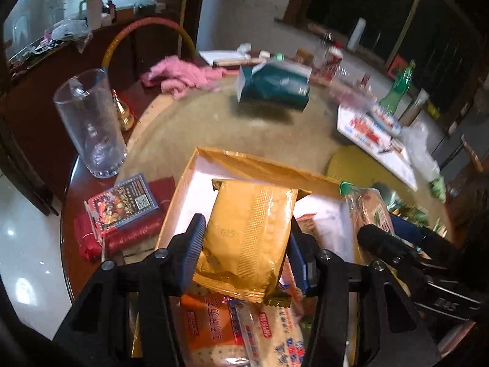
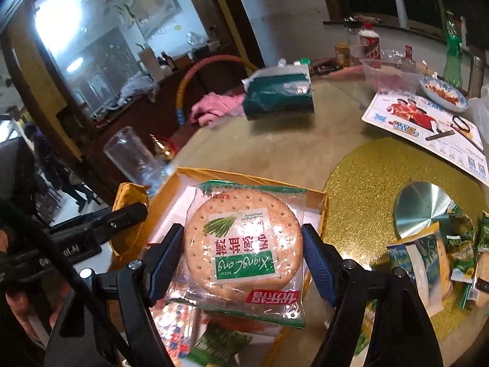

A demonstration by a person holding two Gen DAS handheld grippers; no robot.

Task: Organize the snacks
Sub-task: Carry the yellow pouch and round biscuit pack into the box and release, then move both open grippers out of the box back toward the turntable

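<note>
My left gripper (image 1: 244, 229) is shut on a golden foil snack packet (image 1: 247, 232), held upright above a yellow-rimmed box (image 1: 259, 165) with a white inside. Several snack packets (image 1: 214, 321) lie in the box under it. In the right wrist view my right gripper (image 2: 241, 235) is shut on a round biscuit in a clear packet with green trim (image 2: 244, 238), over the same box (image 2: 214, 172). The two grippers hang side by side. Each shows in the other's view: the right one (image 1: 385, 241) at the right, the left one (image 2: 122, 217) at the left.
On the round table stand a clear glass (image 1: 91, 122), a red pack with a card (image 1: 122, 214), a green tissue pack (image 1: 272, 85) and a pink cloth (image 1: 183, 73). A gold mat (image 2: 382, 183), loose snacks (image 2: 452, 244), a flyer (image 2: 428, 122) and a bowl (image 2: 443, 91) lie right.
</note>
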